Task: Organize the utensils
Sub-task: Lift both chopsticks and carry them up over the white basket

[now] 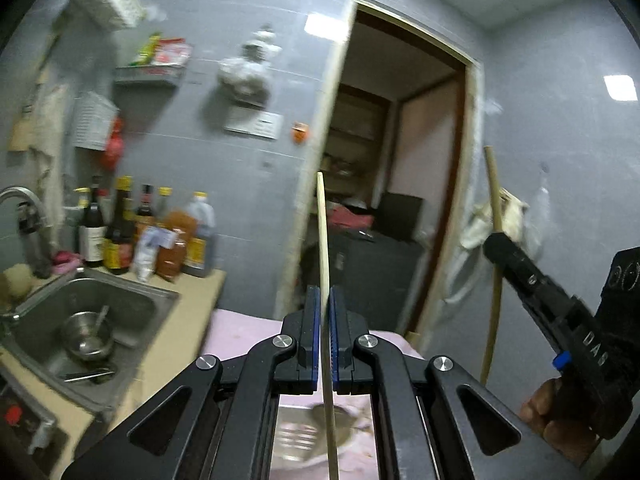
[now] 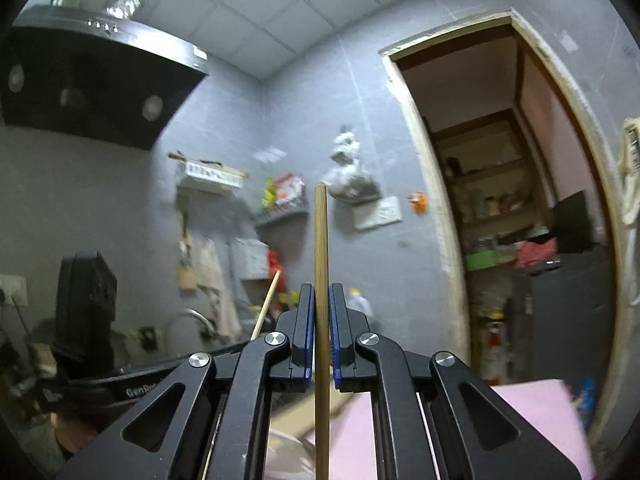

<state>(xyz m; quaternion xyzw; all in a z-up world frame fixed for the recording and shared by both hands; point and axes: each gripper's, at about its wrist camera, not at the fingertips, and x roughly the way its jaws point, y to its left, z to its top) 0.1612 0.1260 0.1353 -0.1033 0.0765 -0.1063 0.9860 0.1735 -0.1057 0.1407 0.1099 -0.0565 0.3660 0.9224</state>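
My left gripper (image 1: 324, 300) is shut on a thin pale wooden utensil handle (image 1: 322, 232) that points up and away; its lower end runs down over a blurred metal utensil head (image 1: 332, 424) below the jaws. My right gripper (image 2: 322, 300) is shut on a thicker brown wooden stick (image 2: 321, 248), held upright. In the left wrist view the right gripper (image 1: 496, 244) shows at the right, holding that brown stick (image 1: 494, 192). In the right wrist view the left gripper's body (image 2: 86, 300) and the pale handle (image 2: 267, 306) show at the left.
A steel sink (image 1: 36, 320) with a bowl (image 1: 86, 336) and a tap (image 1: 24, 216) lies at left. Several sauce bottles (image 1: 144, 232) stand on the counter (image 1: 188, 312). A pink cloth surface (image 2: 536, 420) lies below. An open doorway (image 1: 400, 160) is ahead, a range hood (image 2: 88, 76) upper left.
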